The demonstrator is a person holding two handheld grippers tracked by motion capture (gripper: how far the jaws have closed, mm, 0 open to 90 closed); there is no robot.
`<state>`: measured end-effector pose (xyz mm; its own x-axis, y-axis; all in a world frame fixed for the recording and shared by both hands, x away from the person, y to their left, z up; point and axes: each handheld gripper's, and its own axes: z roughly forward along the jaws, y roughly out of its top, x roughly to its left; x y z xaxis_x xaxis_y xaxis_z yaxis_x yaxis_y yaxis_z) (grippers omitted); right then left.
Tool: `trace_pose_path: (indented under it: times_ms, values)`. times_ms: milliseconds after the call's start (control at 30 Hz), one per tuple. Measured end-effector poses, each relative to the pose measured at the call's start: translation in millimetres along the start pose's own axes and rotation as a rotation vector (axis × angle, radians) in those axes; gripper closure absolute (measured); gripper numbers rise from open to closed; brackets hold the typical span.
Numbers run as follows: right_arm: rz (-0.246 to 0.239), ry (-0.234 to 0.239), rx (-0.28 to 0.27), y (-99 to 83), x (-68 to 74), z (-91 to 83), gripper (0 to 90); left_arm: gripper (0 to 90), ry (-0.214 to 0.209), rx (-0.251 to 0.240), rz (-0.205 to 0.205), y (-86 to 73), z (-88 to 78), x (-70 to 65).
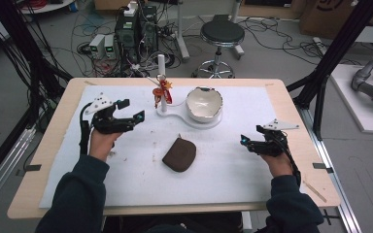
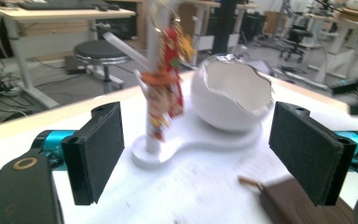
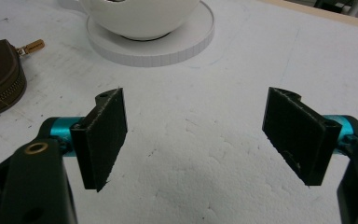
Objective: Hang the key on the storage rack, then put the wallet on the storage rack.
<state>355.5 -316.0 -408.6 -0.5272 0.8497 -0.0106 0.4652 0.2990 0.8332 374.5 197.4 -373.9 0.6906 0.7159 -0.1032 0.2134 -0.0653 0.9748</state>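
The left claw (image 1: pixel 128 110) is wide open with nothing between its pads, and it points at the little red and gold charm (image 1: pixel 163 90). The charm hangs on a white post (image 1: pixel 161 80), which stands on a flat white stand (image 1: pixel 175 112) near the far side of the surface (image 1: pixel 126 184). The charm sits just ahead of the claw, not touching it.

It looks like the hand has just let the charm go. If so, the best thing is to pull the claw straight back and a bit up. That way the pads will not bump the post or knock the charm off. If the plan is to grab the charm, the claw should come in slowly so one pad sits on each side, then squeeze gently, because the charm can swing.

The right claw (image 1: pixel 244 141) is open too and holds nothing. It rests low over the surface, well apart from everything.

The white bowl (image 1: pixel 204 103), shaped like a cracked eggshell, sits on the round end of the same stand. It looks empty inside. A brown zip pouch (image 1: pixel 179 155) lies closed in the middle of the surface, so what is inside cannot be seen.
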Motion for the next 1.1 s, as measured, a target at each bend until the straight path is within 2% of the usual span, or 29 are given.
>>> trace_pose_path:
  times_ms: [100, 133, 400, 467, 800, 900, 1100]
  values:
    - [-0.004, -0.004, 0.001, 0.1, 0.0, 0.1, 22.0, 17.8, 0.005, 0.014, 0.022, -7.4, -5.3, -3.9]
    - [-0.013, -0.006, -0.001, 0.2, 0.0, 0.7, 22.0, 17.8, 0.02, 0.018, 0.038, -15.2, -10.1, -6.1]
    - [-0.002, -0.014, -0.004, 1.2, 0.1, 0.8, 21.9, 17.8, 0.033, -0.01, 0.012, -29.6, -20.6, -3.6]
    - [0.007, -0.016, -0.009, 1.5, -0.4, 0.3, 22.0, 17.8, 0.042, 0.002, -0.016, -34.2, -21.5, 1.1]
    - [-0.008, -0.008, -0.01, 1.8, 1.4, 0.1, 22.0, 17.8, 0.067, 0.013, -0.028, -36.0, -22.1, 2.6]
    - [-0.007, -0.009, -0.01, 1.8, 1.6, 0.3, 22.0, 17.8, 0.063, 0.021, -0.035, -36.7, -21.7, 3.3]
    - [-0.005, -0.011, -0.011, 2.1, 2.1, 0.3, 22.0, 17.8, 0.056, 0.003, -0.059, -36.9, -22.6, 6.0]
